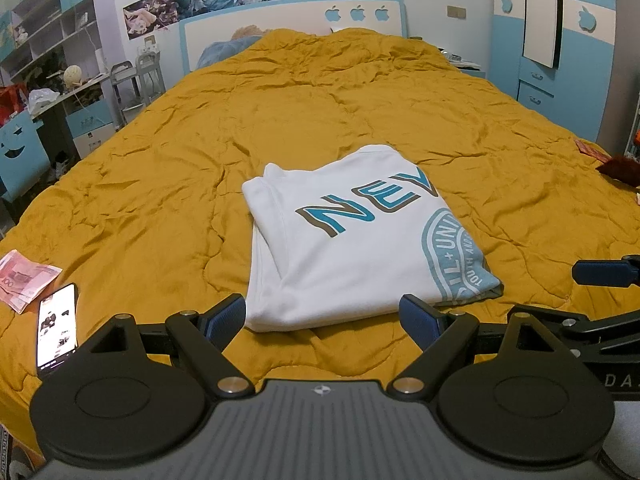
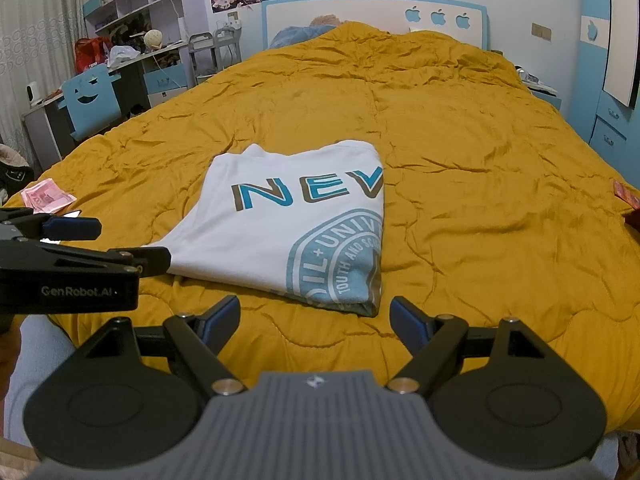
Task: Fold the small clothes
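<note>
A white T-shirt (image 1: 352,240) with blue "NEV" lettering and a round blue emblem lies folded into a rectangle on the mustard-yellow quilt (image 1: 280,120). It also shows in the right wrist view (image 2: 288,220). My left gripper (image 1: 324,316) is open and empty, just in front of the shirt's near edge. My right gripper (image 2: 316,318) is open and empty, just in front of the shirt's near right corner. The left gripper also shows at the left of the right wrist view (image 2: 120,244), and the right gripper's finger (image 1: 600,272) shows at the right of the left wrist view.
A phone (image 1: 56,324) with a lit screen and pink banknotes (image 1: 24,280) lie on the quilt at the near left. A red packet (image 1: 592,148) and a dark red object (image 1: 620,168) lie at the right edge. A desk, shelves and a blue chair (image 2: 92,100) stand left of the bed.
</note>
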Action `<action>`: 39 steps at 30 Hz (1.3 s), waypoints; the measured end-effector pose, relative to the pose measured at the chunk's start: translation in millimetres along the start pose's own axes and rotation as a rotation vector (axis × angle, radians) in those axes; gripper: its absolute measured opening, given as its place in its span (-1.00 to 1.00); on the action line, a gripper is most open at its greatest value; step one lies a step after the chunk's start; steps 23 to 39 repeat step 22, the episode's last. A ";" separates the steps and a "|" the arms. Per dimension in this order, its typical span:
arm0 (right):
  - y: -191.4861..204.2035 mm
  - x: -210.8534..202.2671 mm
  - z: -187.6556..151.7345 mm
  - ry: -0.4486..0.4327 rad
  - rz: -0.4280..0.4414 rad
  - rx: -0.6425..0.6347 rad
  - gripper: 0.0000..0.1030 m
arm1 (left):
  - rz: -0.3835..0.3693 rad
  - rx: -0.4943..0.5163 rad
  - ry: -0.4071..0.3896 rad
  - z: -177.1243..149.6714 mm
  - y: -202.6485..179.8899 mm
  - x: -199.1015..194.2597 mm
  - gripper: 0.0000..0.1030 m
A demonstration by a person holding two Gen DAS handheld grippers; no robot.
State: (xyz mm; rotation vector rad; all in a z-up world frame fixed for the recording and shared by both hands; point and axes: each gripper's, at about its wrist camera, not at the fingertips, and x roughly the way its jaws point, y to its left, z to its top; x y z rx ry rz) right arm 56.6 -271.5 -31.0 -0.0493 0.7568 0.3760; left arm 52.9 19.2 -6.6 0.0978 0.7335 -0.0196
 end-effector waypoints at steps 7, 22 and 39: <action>2.0 -0.7 -0.9 -0.004 -0.001 0.001 0.50 | -0.001 0.004 -0.002 0.3 0.3 -0.1 0.96; 3.8 -0.7 -2.0 -0.005 -0.003 0.008 0.50 | 0.007 0.019 -0.020 1.2 -6.2 -4.3 0.96; 3.8 -0.7 -2.0 -0.005 -0.003 0.008 0.50 | 0.007 0.019 -0.020 1.2 -6.2 -4.3 0.96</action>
